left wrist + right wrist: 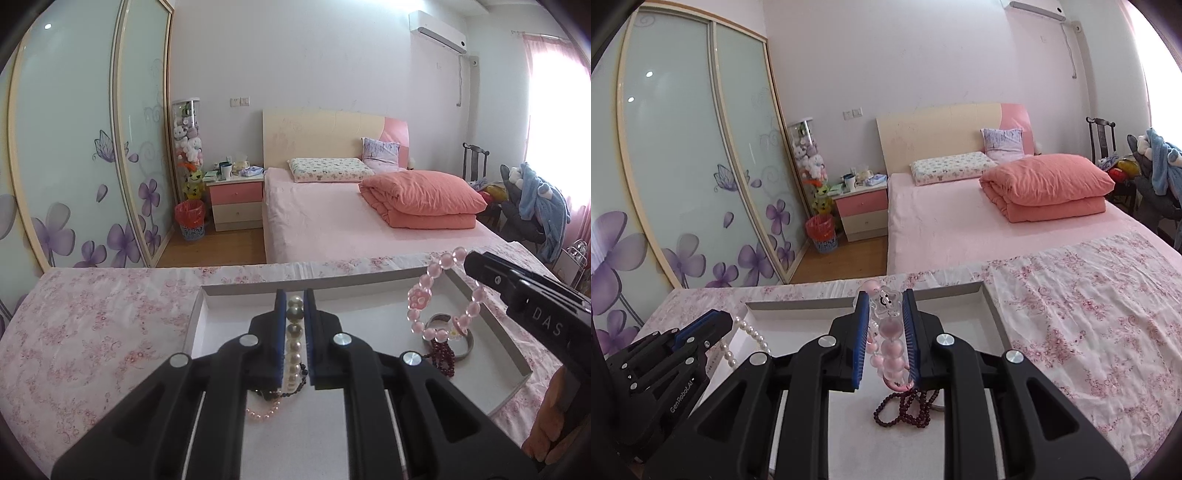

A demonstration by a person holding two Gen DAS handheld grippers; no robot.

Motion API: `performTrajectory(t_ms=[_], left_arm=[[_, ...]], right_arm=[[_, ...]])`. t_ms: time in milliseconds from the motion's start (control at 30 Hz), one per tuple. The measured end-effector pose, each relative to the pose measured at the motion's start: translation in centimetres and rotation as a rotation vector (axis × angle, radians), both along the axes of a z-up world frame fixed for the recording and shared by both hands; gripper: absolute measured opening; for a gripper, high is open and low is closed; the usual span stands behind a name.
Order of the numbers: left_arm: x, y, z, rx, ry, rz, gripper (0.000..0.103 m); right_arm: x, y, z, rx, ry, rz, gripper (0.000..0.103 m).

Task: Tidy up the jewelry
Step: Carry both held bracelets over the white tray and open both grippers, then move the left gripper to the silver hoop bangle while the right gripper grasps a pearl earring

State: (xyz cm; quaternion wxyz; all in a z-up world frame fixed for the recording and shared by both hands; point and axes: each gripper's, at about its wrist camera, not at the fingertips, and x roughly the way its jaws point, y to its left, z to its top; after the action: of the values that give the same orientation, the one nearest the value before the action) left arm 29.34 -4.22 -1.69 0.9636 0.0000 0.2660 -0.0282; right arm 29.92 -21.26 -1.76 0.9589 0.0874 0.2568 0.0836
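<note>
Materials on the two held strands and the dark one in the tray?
Pearl strand: glossy cream beads, pearl or imitation. Pink bracelet: translucent glossy beads and a flower charm, glass or acrylic. Dark red beads in the white tray: small, opaque, slight sheen; stone, wood or plastic, unclear.

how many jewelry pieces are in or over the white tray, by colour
white pearl: 1, the pearl strand held in the left tongs
pink: 2, the pink bead bracelet held in the right tongs and a small pink bead string
dark red: 1, the dark red bead string
dark: 1, dark bead string
silver: 1, bangle
total: 6
</note>
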Motion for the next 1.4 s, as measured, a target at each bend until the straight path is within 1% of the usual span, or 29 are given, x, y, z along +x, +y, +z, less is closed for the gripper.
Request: performTrajectory(t_ms=[33, 67, 100, 133, 300, 400, 567, 733, 800, 867, 900, 1000, 1133, 1167, 1267, 1400], left_arm=[[0.2, 0.1, -0.2, -0.009, 0.005, 0.003, 0.013], [0.3, 0.2, -0.2, -0.019, 0.01, 0.002, 0.015], [0.5, 0.3, -0.3, -0.029, 0.015, 0.002, 0.021], [0.5, 0.5, -0.2, -0.037, 0.014, 0.005, 0.024], [0.3, 2.1, 0.9, -0.071, -0.013, 0.038, 0.024], [-0.3, 3.1, 1.6, -0.074, -0.026, 0.067, 0.024], [-2.0, 3.9, 2.4, -0.064, -0.037, 0.089, 0.025], [-4.7, 4.7, 2.3, -0.062, -0.037, 0.094, 0.031], [-6.2, 5.2, 2.1, -0.063, -0.025, 0.091, 0.032], [-7.5, 5.7, 1.7, -0.065, -0.013, 0.086, 0.036], [-8.1, 5.9, 1.4, -0.063, -0.007, 0.083, 0.04], [-9.9, 6.5, 0.5, -0.059, 0.022, 0.067, 0.045], [-11.6, 7.2, -0.8, -0.07, 0.072, 0.05, 0.058], [-11.9, 7.3, -1.2, -0.077, 0.087, 0.046, 0.059], [-12.5, 7.6, -2.0, -0.094, 0.116, 0.031, 0.064], [-13.2, 7.2, -2.4, -0.076, 0.123, 0.006, 0.07]], right_arm=[[0.1, -0.2, -0.1, 0.005, 0.001, -0.004, 0.021], [0.0, -0.4, -0.1, 0.011, 0.006, -0.009, 0.026], [0.0, -0.7, 0.0, 0.015, 0.005, -0.01, 0.033], [-0.2, -0.8, 0.1, 0.015, -0.003, -0.017, 0.033], [-0.9, -1.4, 0.8, 0.016, -0.018, -0.032, 0.033], [-1.6, -1.6, 1.1, 0.017, -0.026, -0.034, 0.033], [-2.9, -1.2, 1.6, 0.004, -0.034, -0.028, 0.033], [-4.7, -1.2, 1.6, -0.02, -0.022, -0.01, 0.033], [-5.7, -1.3, 1.0, -0.042, 0.003, 0.003, 0.033], [-6.4, -1.5, 0.4, -0.056, 0.032, 0.016, 0.033], [-6.9, -1.6, -0.2, -0.062, 0.064, 0.028, 0.033], [-7.9, -1.8, -1.9, -0.087, 0.144, 0.051, 0.033], [-8.9, -1.8, -4.3, -0.117, 0.242, 0.082, 0.033], [-9.0, -1.8, -5.0, -0.124, 0.267, 0.09, 0.033], [-9.7, -1.3, -6.2, -0.146, 0.305, 0.109, 0.033], [-9.7, -0.7, -7.1, -0.176, 0.333, 0.119, 0.033]])
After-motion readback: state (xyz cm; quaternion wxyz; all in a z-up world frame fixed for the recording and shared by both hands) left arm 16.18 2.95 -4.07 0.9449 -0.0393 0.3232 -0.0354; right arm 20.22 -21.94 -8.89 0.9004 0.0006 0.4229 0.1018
